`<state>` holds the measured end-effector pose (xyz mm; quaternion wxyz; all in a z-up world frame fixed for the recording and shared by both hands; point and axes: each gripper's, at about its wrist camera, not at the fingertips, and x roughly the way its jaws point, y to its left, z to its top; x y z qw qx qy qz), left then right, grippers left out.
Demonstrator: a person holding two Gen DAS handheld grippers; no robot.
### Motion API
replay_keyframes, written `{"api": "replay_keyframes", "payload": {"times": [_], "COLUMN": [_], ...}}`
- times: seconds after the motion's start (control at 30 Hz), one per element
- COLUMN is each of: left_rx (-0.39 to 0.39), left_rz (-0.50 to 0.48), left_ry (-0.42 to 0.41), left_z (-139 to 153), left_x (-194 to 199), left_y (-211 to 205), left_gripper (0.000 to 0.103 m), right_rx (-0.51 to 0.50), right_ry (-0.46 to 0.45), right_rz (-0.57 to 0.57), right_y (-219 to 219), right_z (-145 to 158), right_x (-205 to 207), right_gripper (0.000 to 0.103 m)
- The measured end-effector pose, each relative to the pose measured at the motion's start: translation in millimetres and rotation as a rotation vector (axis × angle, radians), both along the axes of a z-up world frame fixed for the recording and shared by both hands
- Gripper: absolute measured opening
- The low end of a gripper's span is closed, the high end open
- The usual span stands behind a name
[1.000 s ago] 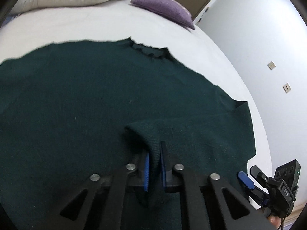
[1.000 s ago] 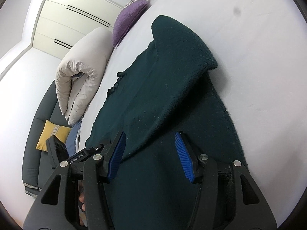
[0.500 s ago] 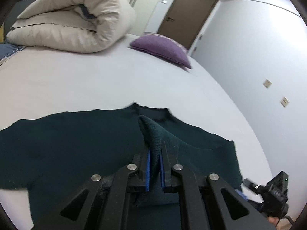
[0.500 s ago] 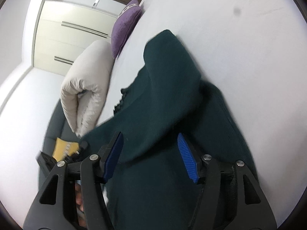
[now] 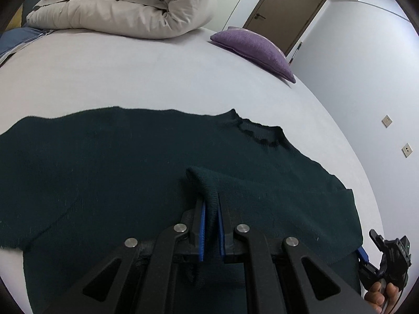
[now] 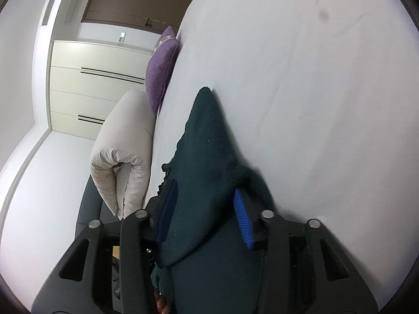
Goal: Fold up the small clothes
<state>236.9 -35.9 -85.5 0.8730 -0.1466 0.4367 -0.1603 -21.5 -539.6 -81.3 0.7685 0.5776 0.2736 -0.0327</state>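
A dark green knitted sweater (image 5: 104, 172) lies spread on the white bed (image 5: 131, 73), neckline (image 5: 259, 133) toward the far side. My left gripper (image 5: 210, 204) is shut on a sleeve cuff (image 5: 201, 180), which it holds just above the sweater's body. In the right wrist view the right gripper (image 6: 204, 191) has its jaws closing round a thick fold at the sweater's side (image 6: 207, 157). Cloth fills the gap and both blue pads (image 6: 242, 217) touch it. That gripper and the hand (image 5: 379, 293) on it show at the left view's bottom right corner.
A rolled beige duvet (image 5: 125, 7) and a purple cushion (image 5: 254, 49) lie at the far end of the bed. White mattress surrounds the sweater. A brown door (image 5: 285, 7) and a white wardrobe (image 6: 97, 83) stand beyond, and a dark sofa (image 6: 89, 209) is beside the bed.
My left gripper lifted the cuff, carried it across the sweater and lowered it again. The right jaws, wide apart over the fold before, have narrowed onto the cloth as the wrist rolled.
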Motion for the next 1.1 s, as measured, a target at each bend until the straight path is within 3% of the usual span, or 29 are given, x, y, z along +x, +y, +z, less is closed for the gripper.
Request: {"api": "replay_keyframes", "payload": {"times": [0.2,0.33,0.47,0.53,0.63,0.7,0.77,0.83,0.97,1.1], "left_rx": [-0.005,0.003,0.001,0.01,0.025,0.031,0.04,0.046,0.05,0.015], "left_rz": [-0.01,-0.018,-0.019,-0.023,-0.022,-0.015,-0.012,-0.01,-0.003,0.004], "left_ry": [-0.034,-0.049,-0.052,-0.056,-0.054,-0.053,-0.058,-0.061,-0.069,-0.044], "left_z": [6,4,2,1,-2,-4,-5,-6,-9,-14], "left_x": [2,3,5,6,-2,-6,-9,-11,-12,-7], "left_y": [0,0,-1,-2,0,2,3,3,5,11], "left_gripper": [0.009,0.009,0.009,0.009,0.009,0.009,0.009,0.009,0.01,0.013], "right_rx": [-0.096,-0.273,-0.419,-0.508,-0.564,-0.601,-0.656,-0.671,-0.758,-0.712], "right_ry": [0.072,0.105,0.174,0.242,0.286,0.332,0.367,0.369,0.394,0.376], "right_rz": [0.021,0.055,0.149,0.178,0.218,0.238,0.223,0.211,0.217,0.171], "right_y": [1,-7,-13,-13,-12,-13,-14,-17,-11,-18], "right_z": [19,50,67,65,57,46,42,41,41,39], "right_x": [-14,-6,42,71,101,117,123,124,127,122], "right_gripper": [0.041,0.043,0.043,0.043,0.043,0.038,0.015,0.009,0.005,0.002]}}
